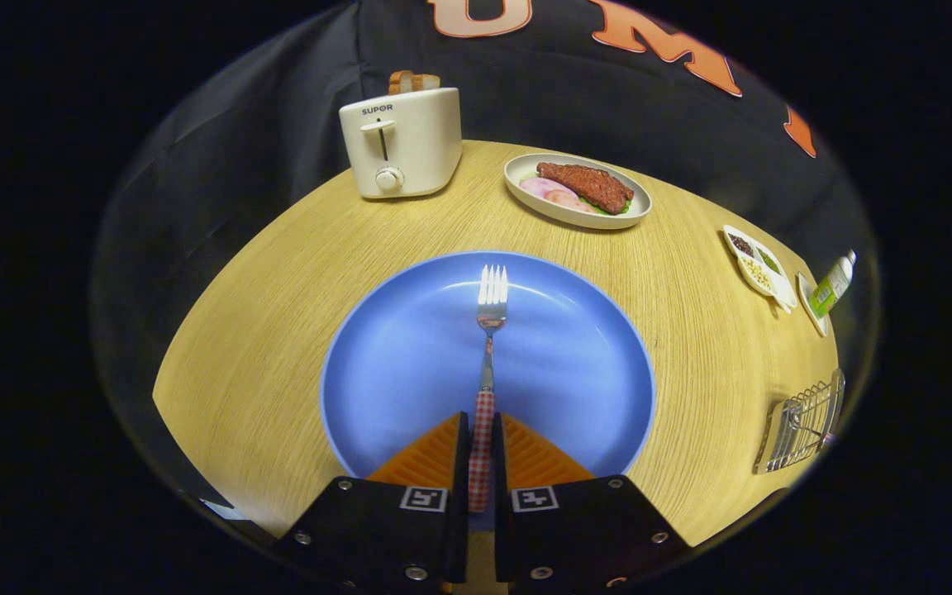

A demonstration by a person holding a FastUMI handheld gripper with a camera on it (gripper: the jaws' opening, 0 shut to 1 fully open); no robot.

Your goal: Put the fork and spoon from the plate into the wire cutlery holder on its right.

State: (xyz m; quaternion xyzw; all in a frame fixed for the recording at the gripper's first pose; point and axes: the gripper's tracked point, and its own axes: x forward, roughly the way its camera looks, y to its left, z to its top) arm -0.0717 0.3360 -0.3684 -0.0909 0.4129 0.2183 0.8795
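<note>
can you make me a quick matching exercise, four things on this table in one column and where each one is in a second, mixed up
Things:
1. fork
2. toaster
3. wire cutlery holder
4. steak dish

Places:
A. far side of the table, bread in its slots
B. right of the blue plate, near the table edge
C. handle between the fingers of the tool
D. beyond the plate, right of the toaster

Pairs: 1-C, 2-A, 3-B, 4-D

One fork [490,330], one blue plate [410,347], one wire cutlery holder [802,426], one toaster [402,142], one food dish [579,190], one gripper [480,450] clamped on the fork.
</note>
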